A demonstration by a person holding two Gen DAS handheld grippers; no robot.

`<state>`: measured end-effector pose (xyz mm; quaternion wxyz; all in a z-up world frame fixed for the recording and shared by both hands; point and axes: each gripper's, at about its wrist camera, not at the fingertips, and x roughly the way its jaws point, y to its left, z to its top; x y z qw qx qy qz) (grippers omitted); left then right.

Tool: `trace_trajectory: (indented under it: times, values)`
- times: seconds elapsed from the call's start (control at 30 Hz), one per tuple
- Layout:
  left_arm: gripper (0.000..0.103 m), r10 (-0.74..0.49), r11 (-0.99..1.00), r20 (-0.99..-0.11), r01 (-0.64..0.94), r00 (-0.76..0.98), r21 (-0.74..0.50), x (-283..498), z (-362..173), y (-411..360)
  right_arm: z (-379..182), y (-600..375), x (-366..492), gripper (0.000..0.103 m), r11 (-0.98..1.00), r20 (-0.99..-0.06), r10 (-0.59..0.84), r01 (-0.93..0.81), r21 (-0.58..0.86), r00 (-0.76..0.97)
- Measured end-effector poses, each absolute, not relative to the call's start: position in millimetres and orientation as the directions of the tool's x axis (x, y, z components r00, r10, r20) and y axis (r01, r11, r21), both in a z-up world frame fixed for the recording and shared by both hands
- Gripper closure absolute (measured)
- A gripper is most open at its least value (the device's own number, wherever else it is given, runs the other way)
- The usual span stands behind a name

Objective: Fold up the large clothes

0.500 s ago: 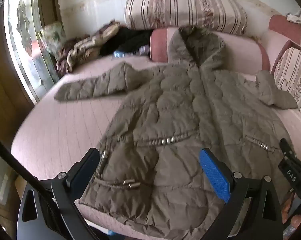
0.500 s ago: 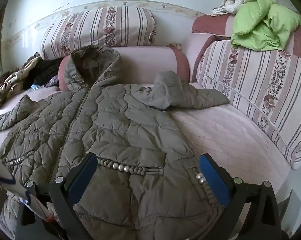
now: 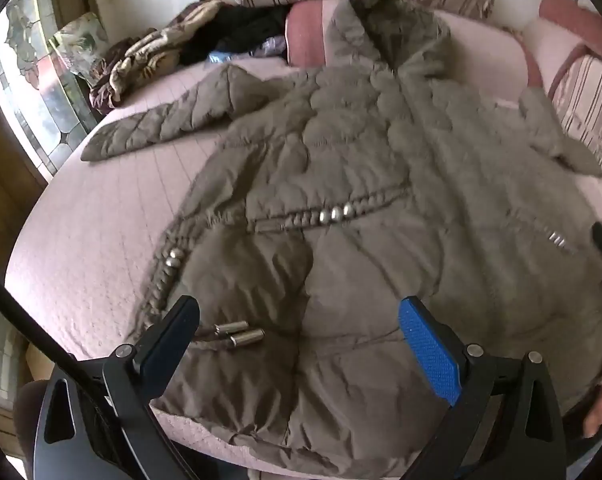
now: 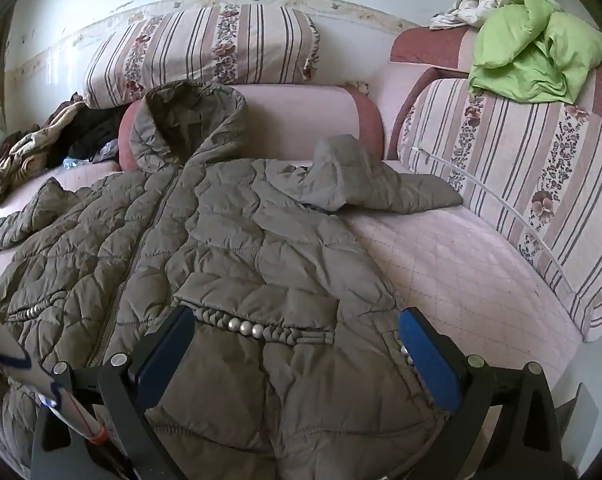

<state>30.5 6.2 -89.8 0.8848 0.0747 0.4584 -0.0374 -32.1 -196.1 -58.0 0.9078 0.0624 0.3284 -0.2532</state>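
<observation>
Here the quilted coat [image 4: 237,240] lies spread face-up on the pink sofa seat [image 4: 453,264], unfolded; the left gripper [image 3: 301,340] and right gripper [image 4: 297,344] hover over its hem, jaws spread, apparently empty; next, pinch the hem corners.

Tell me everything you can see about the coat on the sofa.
The coat is olive, quilted and puffy, zipped shut, lying front up and flat on the pink sofa. Its hood leans on the backrest, and both sleeves lie spread outward. Braided pocket trims carry silver beads. Neither open gripper grips it.
</observation>
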Motion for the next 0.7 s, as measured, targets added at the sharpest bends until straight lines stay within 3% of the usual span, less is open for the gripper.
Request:
trace_trajectory:
  times: [0.23,0.7]
  values:
    - [0.003,0.036,0.979,-0.827,0.148,0.561,0.143,37.6,-117.4,9.7,-58.1,-193.7,-29.2,0.000,0.863,-0.640,-0.421,0.501,-0.064,0.643]
    - [0.000,-0.006,0.986,-0.872,0.146,0.490,0.075,46.0,-122.8,20.1,-59.6,-202.2,-28.0,0.000,0.857,-0.660,-0.409,0.514,-0.042,0.629]
